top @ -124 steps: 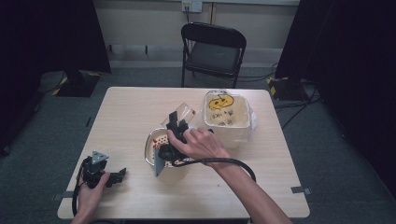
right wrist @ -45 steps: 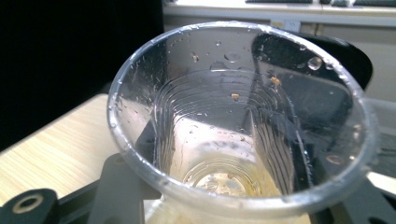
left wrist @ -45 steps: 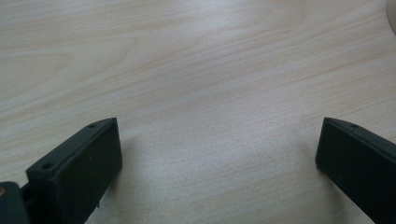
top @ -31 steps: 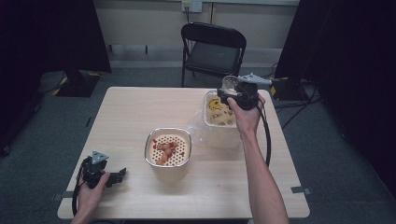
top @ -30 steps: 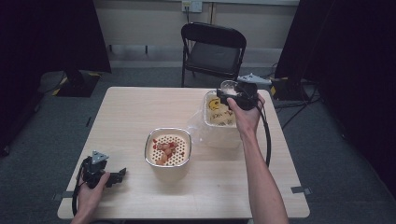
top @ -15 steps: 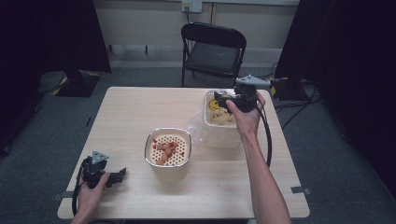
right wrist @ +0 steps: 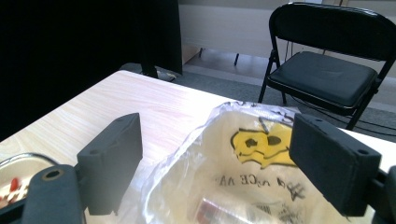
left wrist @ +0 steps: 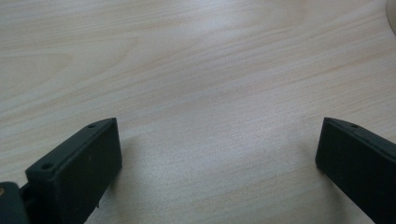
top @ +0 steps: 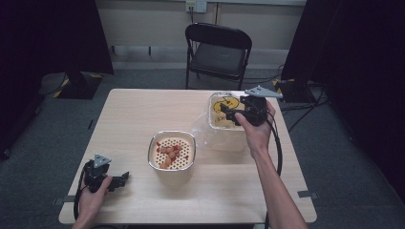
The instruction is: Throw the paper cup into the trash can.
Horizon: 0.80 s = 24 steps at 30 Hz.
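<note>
The right gripper, jaws spread wide and empty, is hovering directly over the bag-lined bin, while the left gripper, also wide open, is resting well apart.

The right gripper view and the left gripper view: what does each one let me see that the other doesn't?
The right gripper view alone gives the clear plastic bag with a yellow smiley print, lining a container below the open right gripper, plus the black folding chair and the metal rim of a perforated bowl holding red bits. The left gripper view alone gives the open left gripper, low over bare wood. Both share the pale wooden table and wide-apart black jaws.
</note>
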Motion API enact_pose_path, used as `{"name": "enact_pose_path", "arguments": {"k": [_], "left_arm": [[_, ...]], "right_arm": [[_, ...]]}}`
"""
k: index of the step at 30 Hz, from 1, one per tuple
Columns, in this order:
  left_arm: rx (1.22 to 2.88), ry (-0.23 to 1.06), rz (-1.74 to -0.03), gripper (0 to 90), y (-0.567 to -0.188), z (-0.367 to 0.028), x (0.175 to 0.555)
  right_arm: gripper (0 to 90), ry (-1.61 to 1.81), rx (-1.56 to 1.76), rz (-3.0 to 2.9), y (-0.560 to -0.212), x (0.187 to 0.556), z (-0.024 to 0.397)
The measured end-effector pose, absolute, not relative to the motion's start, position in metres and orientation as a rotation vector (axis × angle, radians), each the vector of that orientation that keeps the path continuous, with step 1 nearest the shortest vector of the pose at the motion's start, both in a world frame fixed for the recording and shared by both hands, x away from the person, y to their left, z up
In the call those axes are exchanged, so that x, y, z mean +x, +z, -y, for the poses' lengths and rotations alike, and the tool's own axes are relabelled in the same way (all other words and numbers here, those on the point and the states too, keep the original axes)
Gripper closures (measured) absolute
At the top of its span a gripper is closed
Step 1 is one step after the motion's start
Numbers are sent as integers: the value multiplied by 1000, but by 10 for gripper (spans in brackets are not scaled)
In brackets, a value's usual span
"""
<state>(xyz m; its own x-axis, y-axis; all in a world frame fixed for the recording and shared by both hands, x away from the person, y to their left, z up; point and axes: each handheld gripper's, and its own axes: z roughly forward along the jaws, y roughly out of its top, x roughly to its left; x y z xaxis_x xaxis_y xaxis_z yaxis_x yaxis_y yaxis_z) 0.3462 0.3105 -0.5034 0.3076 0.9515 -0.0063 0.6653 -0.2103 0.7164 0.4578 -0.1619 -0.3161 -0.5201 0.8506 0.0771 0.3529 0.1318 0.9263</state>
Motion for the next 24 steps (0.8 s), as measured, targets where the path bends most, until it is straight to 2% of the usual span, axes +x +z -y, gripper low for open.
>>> {"name": "enact_pose_path", "arguments": {"k": [12, 24], "left_arm": [[1960, 596, -1430, 0, -503, -311, 346], [1960, 596, -1430, 0, -503, -311, 346]], "right_arm": [[163, 1401, 1127, -1953, -328, 411, 175], [143, 1356, 1192, -2005, -364, 365, 196]]}}
